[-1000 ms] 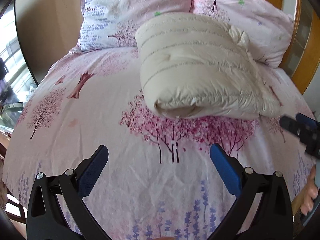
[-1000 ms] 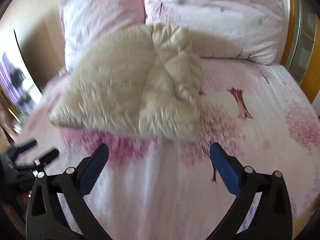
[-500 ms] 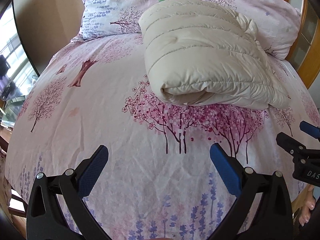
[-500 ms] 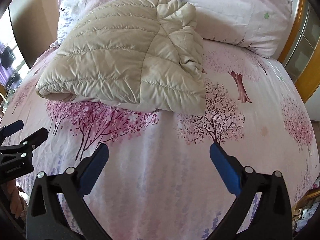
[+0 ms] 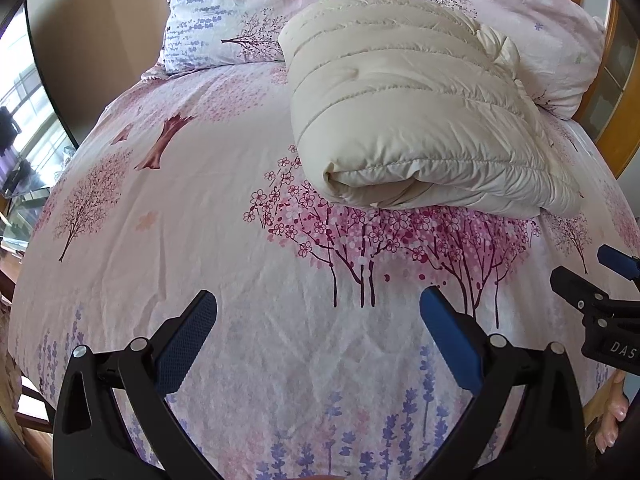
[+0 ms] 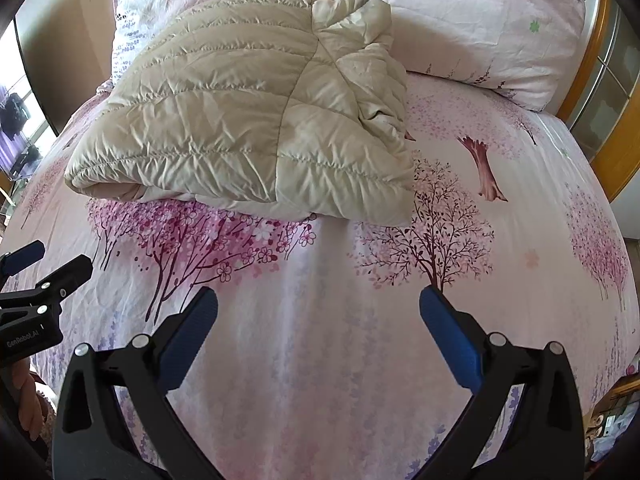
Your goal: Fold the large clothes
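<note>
Left wrist view showed the left gripper [image 5: 318, 312] with its blue pads spread wide and nothing between them, hovering over the flowered bedsheet [image 5: 192, 240]; the folded cream puffer jacket [image 5: 412, 128] lay ahead of it and off to the right, up the bed, its far end against the pillows [image 5: 520, 20]; the jacket's long axis ran from the near rolled edge away toward the pillows. The right gripper [image 6: 318, 312] was likewise gaping and empty; from its camera the jacket [image 6: 248, 120] sat ahead and to the left, its near hem just past the pink blossom print. So the bundle lay between the two tongs, well apart from both; neither touched it. I judged the two about equally near, each facing one near corner; any further fold or tidy would likely start from that near edge.
</note>
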A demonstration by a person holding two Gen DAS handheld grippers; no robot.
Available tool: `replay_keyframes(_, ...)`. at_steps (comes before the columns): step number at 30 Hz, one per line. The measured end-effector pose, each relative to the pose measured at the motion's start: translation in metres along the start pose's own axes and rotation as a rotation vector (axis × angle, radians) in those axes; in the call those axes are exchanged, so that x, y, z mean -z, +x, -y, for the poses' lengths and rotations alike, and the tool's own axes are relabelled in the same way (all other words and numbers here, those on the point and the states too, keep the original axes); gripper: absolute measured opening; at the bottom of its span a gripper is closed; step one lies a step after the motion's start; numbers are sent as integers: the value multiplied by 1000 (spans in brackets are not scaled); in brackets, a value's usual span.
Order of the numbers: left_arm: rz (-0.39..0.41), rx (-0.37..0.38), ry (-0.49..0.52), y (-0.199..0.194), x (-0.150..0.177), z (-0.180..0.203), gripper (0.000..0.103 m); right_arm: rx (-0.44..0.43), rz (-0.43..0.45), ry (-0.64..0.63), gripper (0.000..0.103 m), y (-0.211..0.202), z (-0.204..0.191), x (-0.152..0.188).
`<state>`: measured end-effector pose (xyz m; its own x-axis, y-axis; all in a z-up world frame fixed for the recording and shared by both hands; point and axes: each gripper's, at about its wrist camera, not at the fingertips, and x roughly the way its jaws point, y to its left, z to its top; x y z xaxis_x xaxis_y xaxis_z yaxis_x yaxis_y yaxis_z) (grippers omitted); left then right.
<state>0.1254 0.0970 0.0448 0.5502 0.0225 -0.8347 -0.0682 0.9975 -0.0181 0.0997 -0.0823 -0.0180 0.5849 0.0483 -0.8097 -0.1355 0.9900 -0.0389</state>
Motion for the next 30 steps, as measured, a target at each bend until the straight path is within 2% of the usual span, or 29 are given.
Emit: replay_keyframes(30,-5,-2,5,2,0,2,102,-1,-9,14,101,3,-3,2)
